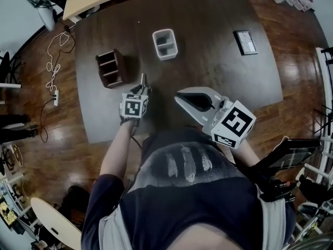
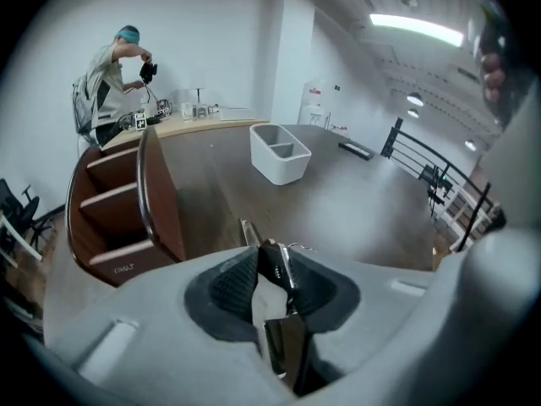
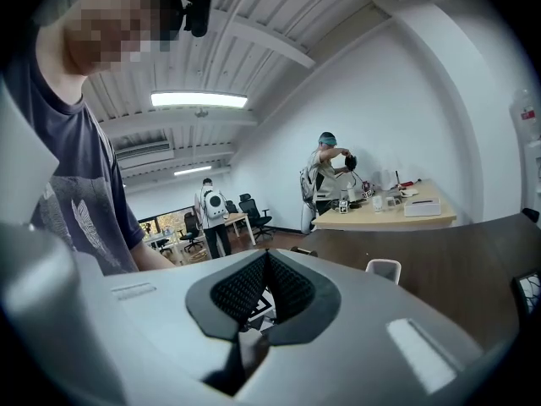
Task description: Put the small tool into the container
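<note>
Left gripper (image 2: pixel 264 250) pinches the small tool (image 2: pixel 280 341), white container (image 2: pixel 275 169) beyond.

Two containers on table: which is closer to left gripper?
The brown organizer, just left of the left gripper; the white bin sits farther back.

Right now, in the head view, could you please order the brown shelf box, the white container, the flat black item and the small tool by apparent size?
Largest: brown shelf box and white container, which look about alike, so I won't rank them.
Next: flat black item, slightly smaller.
Smallest: small tool, only a thin tip showing.
</note>
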Motion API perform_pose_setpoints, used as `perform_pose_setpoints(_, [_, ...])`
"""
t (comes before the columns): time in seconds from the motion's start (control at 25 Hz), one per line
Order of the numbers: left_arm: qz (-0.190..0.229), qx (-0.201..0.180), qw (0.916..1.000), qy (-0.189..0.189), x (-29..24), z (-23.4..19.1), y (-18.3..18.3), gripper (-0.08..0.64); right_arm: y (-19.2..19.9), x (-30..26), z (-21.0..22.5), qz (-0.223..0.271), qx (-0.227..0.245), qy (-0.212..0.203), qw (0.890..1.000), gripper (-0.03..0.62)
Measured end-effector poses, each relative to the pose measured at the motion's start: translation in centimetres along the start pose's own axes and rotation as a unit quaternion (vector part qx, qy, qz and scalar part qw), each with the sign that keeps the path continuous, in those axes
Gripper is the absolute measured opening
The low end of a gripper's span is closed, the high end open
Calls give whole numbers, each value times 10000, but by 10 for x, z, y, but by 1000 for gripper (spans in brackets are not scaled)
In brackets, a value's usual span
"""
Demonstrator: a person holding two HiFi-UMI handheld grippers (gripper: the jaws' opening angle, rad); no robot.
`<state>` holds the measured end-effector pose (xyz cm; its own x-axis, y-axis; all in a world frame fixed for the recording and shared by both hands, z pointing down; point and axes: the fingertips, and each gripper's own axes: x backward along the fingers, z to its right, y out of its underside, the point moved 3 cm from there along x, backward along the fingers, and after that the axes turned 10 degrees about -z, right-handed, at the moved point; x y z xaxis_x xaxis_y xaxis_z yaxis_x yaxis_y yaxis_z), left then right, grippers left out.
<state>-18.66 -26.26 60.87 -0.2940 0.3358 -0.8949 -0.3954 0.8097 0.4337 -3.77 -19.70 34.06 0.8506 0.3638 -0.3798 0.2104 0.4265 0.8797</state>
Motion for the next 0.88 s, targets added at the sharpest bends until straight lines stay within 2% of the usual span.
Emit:
perform_pose_setpoints(0.12, [36, 276, 9994, 215, 5, -1, 5, 83, -2, -5, -3, -59, 42, -6, 10000, 0])
perform_pose_setpoints(0.24, [295, 519, 9971, 463, 24, -2, 4, 81, -5, -12, -7, -97, 76, 6, 9999, 0])
perform_pose_setpoints(0.44, [1190, 657, 9859, 979, 81, 4, -20, 81, -7, -17, -13, -174, 87, 13, 9998, 0])
perform_pose_setpoints(0.6, [1908, 570, 9740, 1078, 119, -12, -45, 81, -10, -29, -21, -240, 144, -66, 9996, 0])
perform_pose_setpoints(0.72, [2548, 663, 9621, 712, 143, -41, -59, 81, -13, -36, -27, -254, 197, -126, 9994, 0])
perform_pose_setpoints(0.88, [3051, 812, 9483, -310, 161, -97, -70, 81, -12, -46, -31, -312, 214, -133, 9992, 0])
